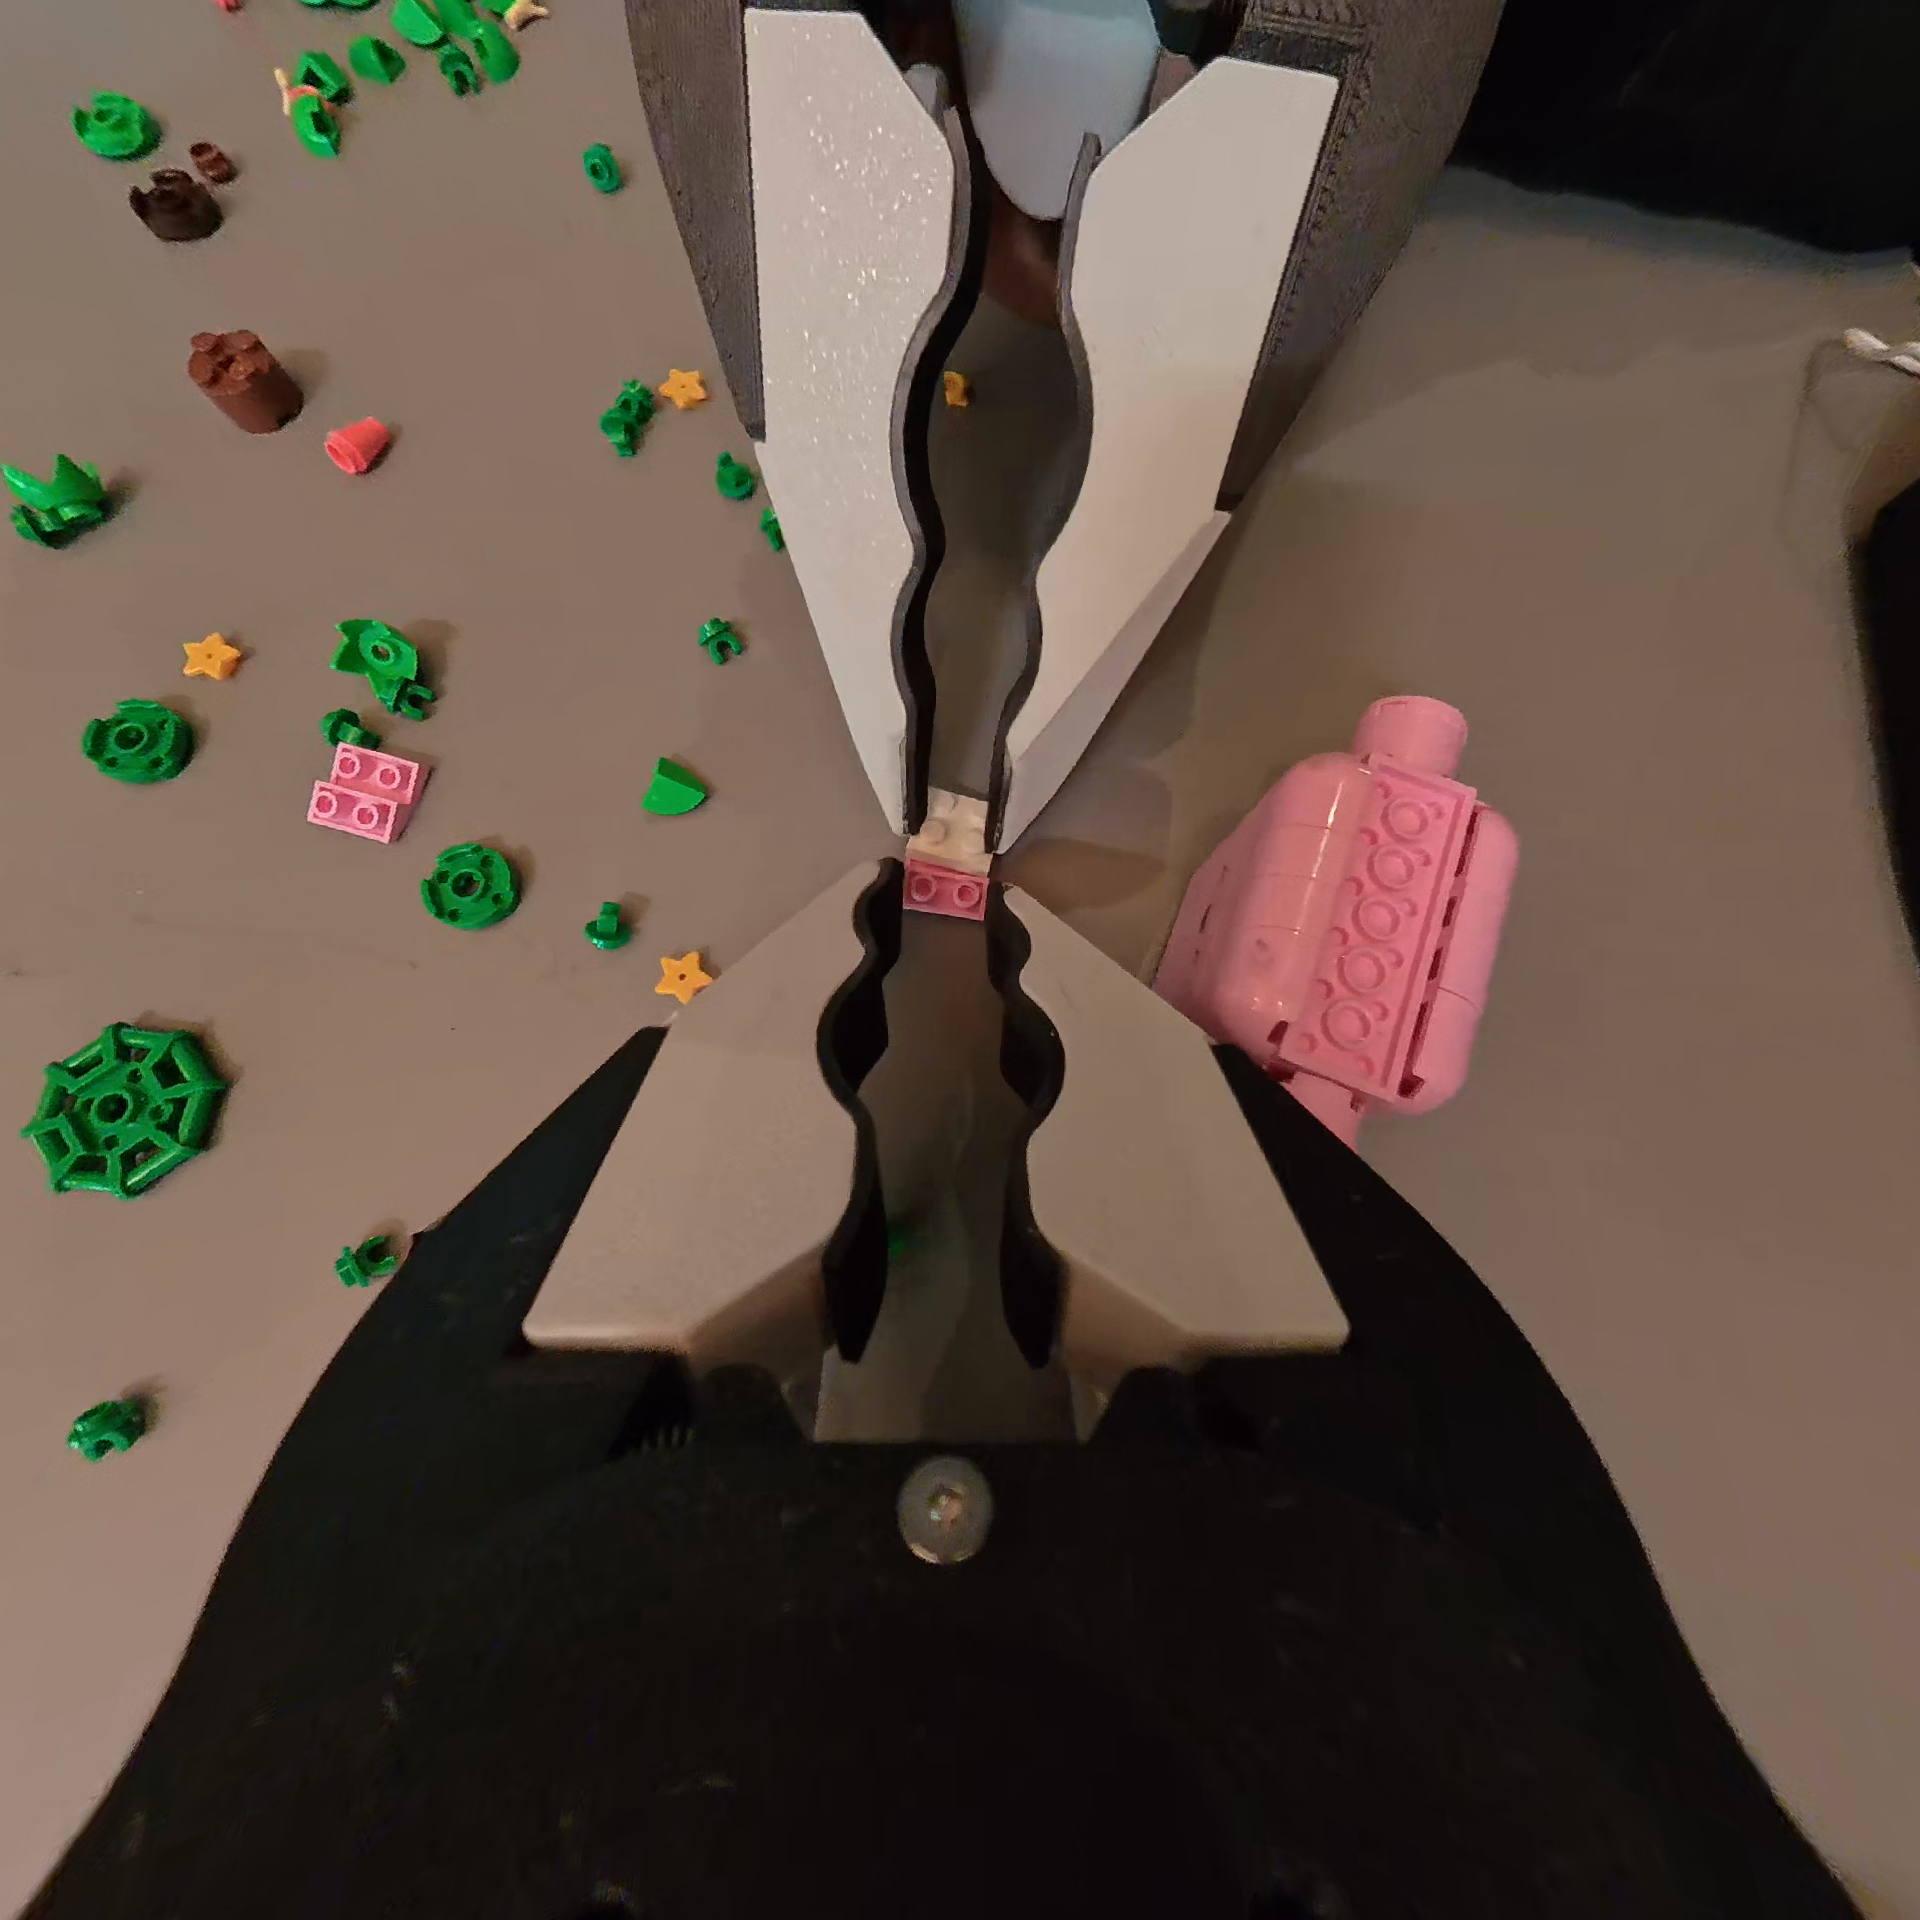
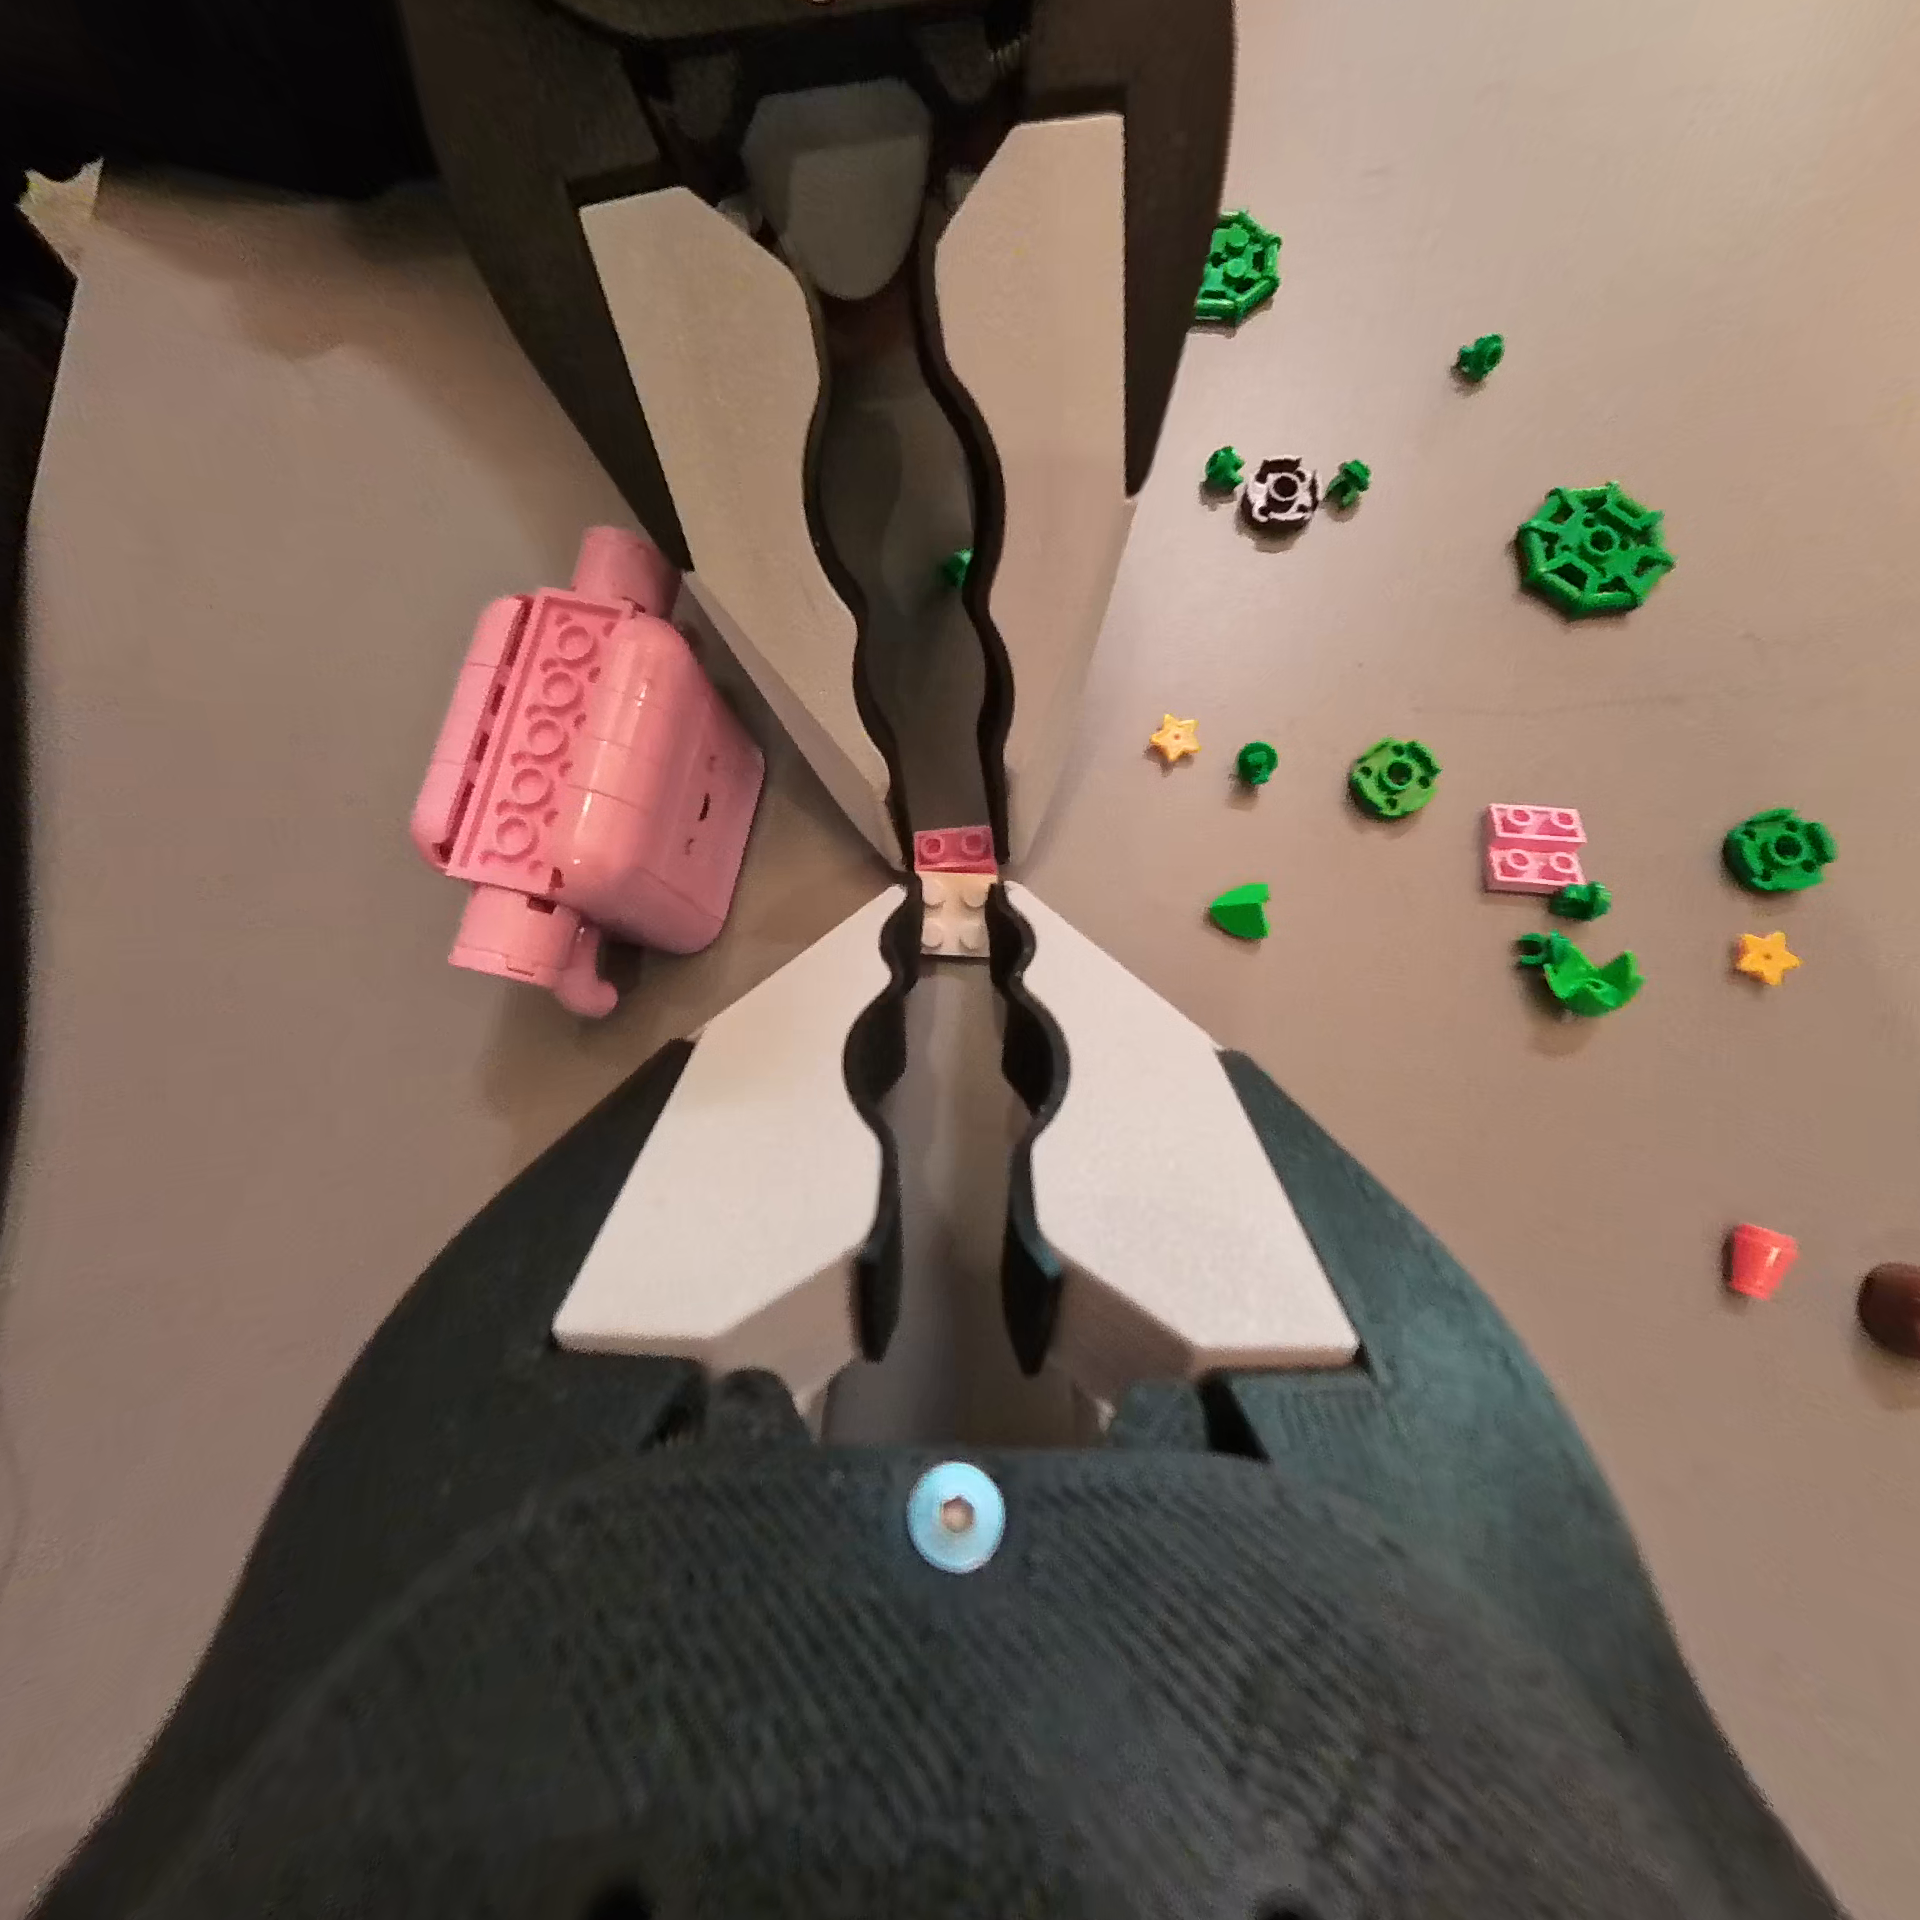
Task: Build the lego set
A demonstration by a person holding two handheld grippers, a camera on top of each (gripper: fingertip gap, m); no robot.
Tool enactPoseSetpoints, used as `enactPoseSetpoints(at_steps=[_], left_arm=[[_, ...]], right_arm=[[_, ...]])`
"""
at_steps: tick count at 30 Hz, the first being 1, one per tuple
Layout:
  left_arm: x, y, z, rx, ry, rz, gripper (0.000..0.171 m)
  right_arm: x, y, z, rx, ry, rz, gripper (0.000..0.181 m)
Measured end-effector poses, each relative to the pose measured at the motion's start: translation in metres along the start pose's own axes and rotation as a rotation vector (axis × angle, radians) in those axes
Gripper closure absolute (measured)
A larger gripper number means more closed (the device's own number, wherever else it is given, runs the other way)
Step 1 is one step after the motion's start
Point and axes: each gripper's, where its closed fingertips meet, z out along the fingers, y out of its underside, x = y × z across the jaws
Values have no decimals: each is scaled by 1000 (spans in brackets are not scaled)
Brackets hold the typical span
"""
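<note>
Gripping pink plate (image 1: 944,891), left hand-held gripper (image 1: 944,883); right view adds dark round piece (image 2: 1281,490).

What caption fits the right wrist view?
Right gripper pinching small white square plate against left gripper's small pink brick.

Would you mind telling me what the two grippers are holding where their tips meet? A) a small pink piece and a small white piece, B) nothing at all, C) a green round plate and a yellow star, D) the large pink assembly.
A: the left gripper pinches a small pink piece and the right gripper a small white piece, tip to tip, while the large pink assembly lies on the table.
</note>
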Motion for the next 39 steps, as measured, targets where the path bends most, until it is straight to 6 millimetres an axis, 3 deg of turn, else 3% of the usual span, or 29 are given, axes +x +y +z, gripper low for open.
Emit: enactPoseSetpoints(at_steps=[29,34,39], left_arm=[[8,1,1,-7,51,16,161],[6,2,0,-10,12,36,143],[7,5,-3,-10,42,-2,157]], right_arm=[[-7,0,2,-89,-87,13,171],[-7,-1,3,-84,-73,8,171],[-7,-1,3,-72,-74,18,171]])
